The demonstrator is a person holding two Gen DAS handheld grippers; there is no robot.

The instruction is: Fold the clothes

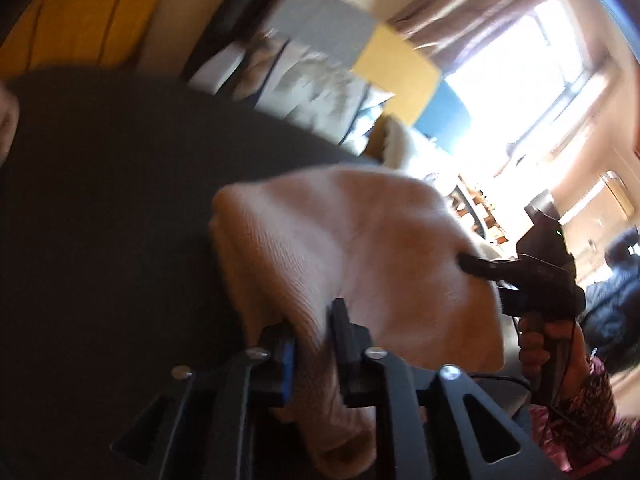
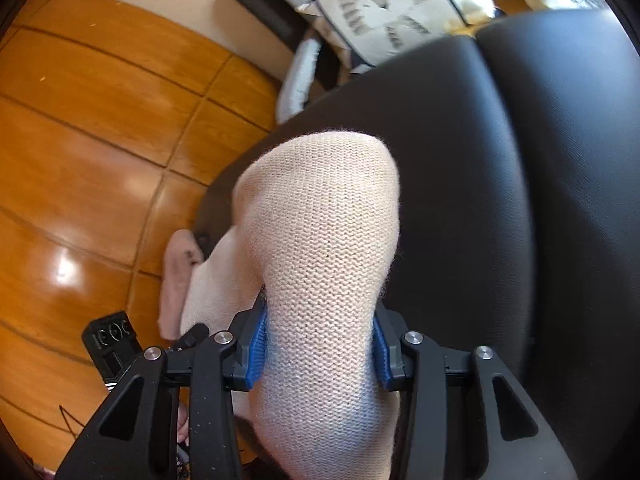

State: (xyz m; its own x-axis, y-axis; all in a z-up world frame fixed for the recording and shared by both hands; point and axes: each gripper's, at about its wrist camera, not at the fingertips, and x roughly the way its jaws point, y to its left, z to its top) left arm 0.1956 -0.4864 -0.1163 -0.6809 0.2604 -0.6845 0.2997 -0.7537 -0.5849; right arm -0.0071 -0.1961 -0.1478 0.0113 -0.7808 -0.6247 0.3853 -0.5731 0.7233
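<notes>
A pale pink knitted garment (image 2: 320, 248) hangs bunched over the edge of a black leather seat (image 2: 500, 160). My right gripper (image 2: 320, 344) is shut on a thick fold of it, blue pads pressing both sides. In the left wrist view my left gripper (image 1: 312, 340) is shut on another part of the same garment (image 1: 340, 240), which drapes above the dark seat (image 1: 100, 200). The right gripper (image 1: 480, 268) also shows there, held by a hand, its fingers pinching the garment's right side. That view is blurred.
An orange wooden floor (image 2: 80, 160) lies left of the seat. Cushions with a lion print (image 2: 380, 4) sit beyond the seat. A bright window (image 1: 520, 80) with curtains and cluttered shelves (image 1: 476, 212) are in the background. The left gripper body (image 2: 112, 344) shows low left.
</notes>
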